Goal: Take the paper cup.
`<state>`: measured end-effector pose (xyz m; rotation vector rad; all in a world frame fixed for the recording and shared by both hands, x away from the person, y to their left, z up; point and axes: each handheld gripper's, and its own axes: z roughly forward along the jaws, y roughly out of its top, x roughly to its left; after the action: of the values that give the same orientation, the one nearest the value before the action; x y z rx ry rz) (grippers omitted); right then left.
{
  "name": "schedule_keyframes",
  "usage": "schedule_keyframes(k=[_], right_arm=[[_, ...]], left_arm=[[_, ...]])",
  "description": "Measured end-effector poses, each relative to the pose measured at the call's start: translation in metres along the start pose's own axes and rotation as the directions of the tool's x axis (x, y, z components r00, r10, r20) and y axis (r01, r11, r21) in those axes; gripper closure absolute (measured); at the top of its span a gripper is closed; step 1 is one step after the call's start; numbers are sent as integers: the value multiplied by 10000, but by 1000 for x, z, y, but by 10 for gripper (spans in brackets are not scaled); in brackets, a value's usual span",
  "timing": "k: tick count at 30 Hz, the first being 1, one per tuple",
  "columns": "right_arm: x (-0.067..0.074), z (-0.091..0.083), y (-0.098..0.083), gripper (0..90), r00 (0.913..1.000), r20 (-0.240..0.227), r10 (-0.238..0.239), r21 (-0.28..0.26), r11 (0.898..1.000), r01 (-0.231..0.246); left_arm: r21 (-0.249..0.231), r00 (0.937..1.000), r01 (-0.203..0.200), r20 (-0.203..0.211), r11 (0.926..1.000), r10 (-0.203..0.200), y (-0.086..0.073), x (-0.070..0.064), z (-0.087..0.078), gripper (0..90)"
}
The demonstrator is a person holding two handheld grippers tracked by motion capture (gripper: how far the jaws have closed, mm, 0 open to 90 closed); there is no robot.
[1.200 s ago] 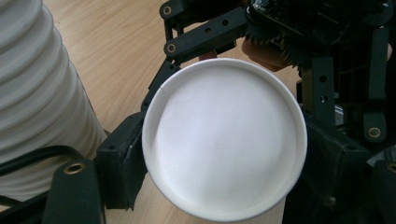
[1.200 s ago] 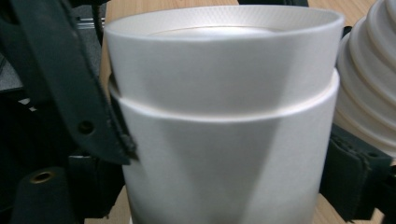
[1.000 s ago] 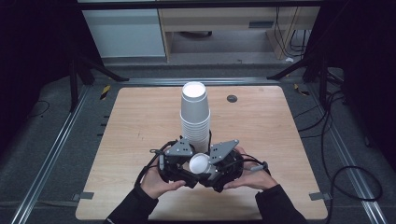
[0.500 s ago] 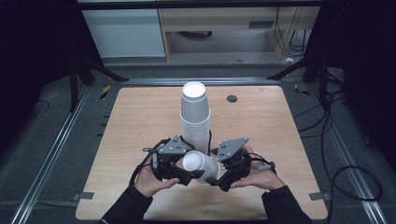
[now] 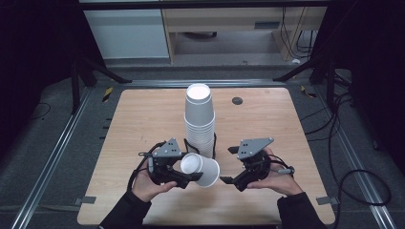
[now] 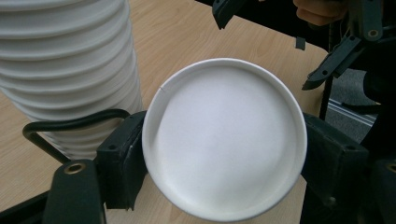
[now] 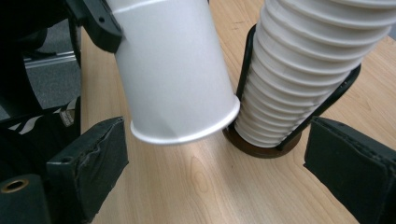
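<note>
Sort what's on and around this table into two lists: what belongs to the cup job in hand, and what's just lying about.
In the job:
- single paper cup, clamped in the left gripper
- cup stack in its black wire holder
- right gripper, open beside the cup

Lying about:
- small dark disc on the table's far side
- cables on the floor
</note>
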<state>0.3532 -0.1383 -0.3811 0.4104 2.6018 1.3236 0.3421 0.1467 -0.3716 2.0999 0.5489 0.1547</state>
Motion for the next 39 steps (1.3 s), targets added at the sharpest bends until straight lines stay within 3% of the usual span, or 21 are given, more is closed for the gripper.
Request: schedule_keyframes(k=[10,20,39], right_arm=[[-1,-5,-9,62,9993,36,374,-387,9986,-373],[-2,-3,-16,61,9976,-67,688,-825,9942,-691],[-4,4,-9,50,9954,-479,827,-855,9926,-866]], left_arm=[[-694,9996,288,94,9972,-282,-4,5,-8,235],[-1217,9998,202,106,9924,-191,-3,6,-7,235],[-2098,9965,248,829,9774,-74,-4,11,-3,234]])
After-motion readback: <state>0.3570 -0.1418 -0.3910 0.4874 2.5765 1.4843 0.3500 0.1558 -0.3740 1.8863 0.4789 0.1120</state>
